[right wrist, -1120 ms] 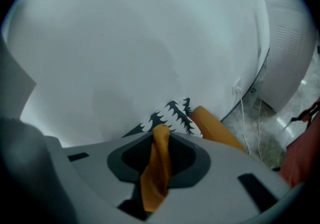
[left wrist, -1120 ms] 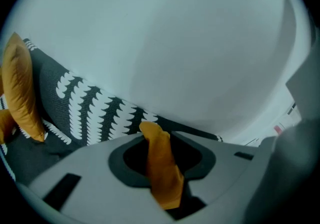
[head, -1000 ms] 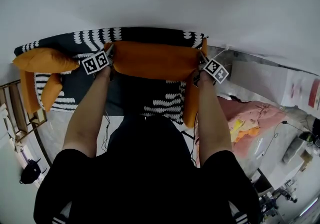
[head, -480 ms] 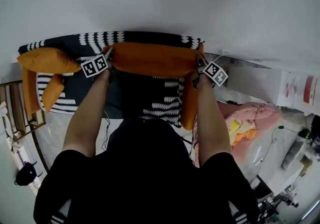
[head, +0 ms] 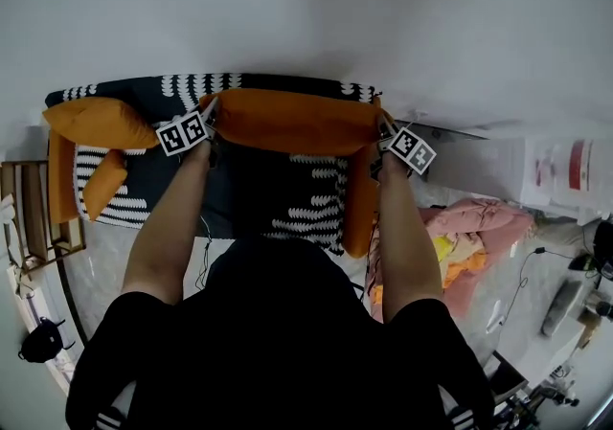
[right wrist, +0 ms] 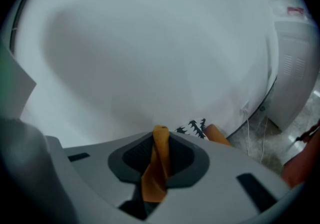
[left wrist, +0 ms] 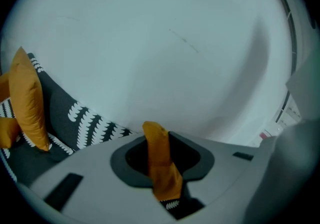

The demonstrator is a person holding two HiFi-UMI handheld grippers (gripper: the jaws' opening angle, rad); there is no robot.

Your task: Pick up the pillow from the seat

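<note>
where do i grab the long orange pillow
By its two end corners, from the front: the pillow is long and soft, so a middle grip would likely sag. The left gripper, just closing tighter, and right gripper each pinch a corner fold.

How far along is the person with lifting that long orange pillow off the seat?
Done: the left gripper, jaws just closing tighter, and the right gripper each pinch a corner of the long orange fabric pillow. In hand: it hangs between them above the dark patterned seat. Remaining: probably carrying it clear.
</note>
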